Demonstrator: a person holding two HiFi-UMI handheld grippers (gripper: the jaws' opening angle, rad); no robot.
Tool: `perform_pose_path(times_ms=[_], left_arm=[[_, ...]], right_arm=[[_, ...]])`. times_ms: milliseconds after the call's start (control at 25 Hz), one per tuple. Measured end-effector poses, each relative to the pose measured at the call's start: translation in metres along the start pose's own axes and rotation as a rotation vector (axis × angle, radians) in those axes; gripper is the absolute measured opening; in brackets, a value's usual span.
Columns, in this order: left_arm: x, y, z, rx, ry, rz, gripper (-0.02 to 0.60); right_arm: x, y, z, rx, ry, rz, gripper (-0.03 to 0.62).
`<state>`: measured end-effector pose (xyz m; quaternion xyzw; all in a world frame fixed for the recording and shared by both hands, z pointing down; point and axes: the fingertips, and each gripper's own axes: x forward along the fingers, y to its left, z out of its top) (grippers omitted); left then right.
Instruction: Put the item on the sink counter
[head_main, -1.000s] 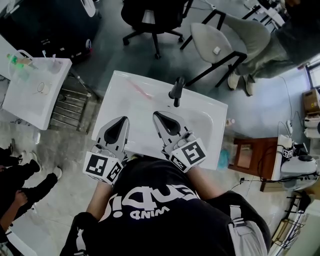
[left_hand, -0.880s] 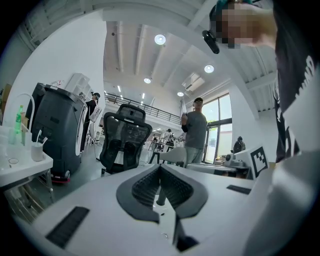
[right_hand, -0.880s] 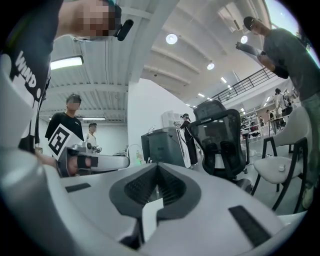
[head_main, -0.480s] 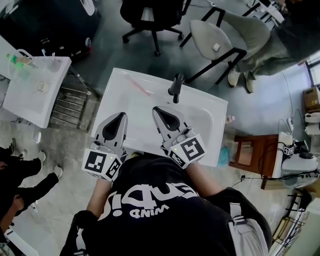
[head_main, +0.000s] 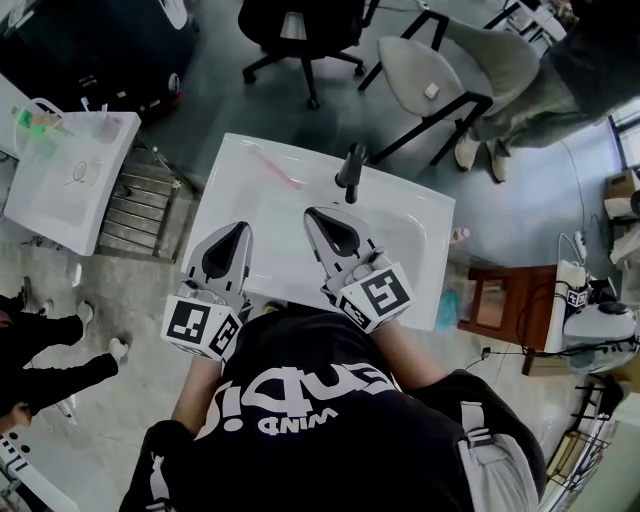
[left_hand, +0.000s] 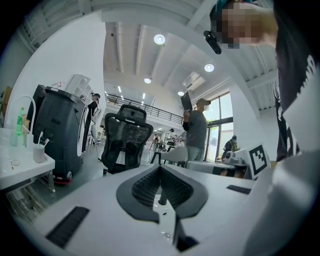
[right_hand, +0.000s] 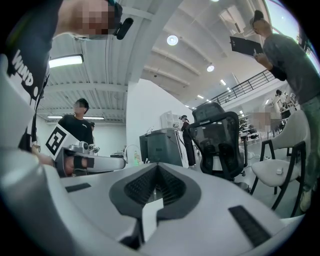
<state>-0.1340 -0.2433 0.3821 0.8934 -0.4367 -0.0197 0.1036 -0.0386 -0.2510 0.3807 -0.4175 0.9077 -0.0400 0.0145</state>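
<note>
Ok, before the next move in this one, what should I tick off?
1. Left gripper free to grasp: ok, its jaws are together with nothing in them.
2. Right gripper free to grasp: ok, jaws together, nothing in them.
3. An item on the sink counter: ok, a thin pink item lies on it, left of the faucet.
4. What the pink item is: cannot tell, too small.
5. Grippers apart from the faucet: ok, both are on the person's side of it.
</note>
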Motion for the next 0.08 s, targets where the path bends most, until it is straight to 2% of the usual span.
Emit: perform_pose_path(times_ms=[80], left_arm=[[0.0004, 0.0004, 0.0004, 0.001, 0.002, -0.001, 0.020]], right_arm=[[0.0011, -0.0002, 0.0007, -0.001, 0.000, 0.003, 0.018]])
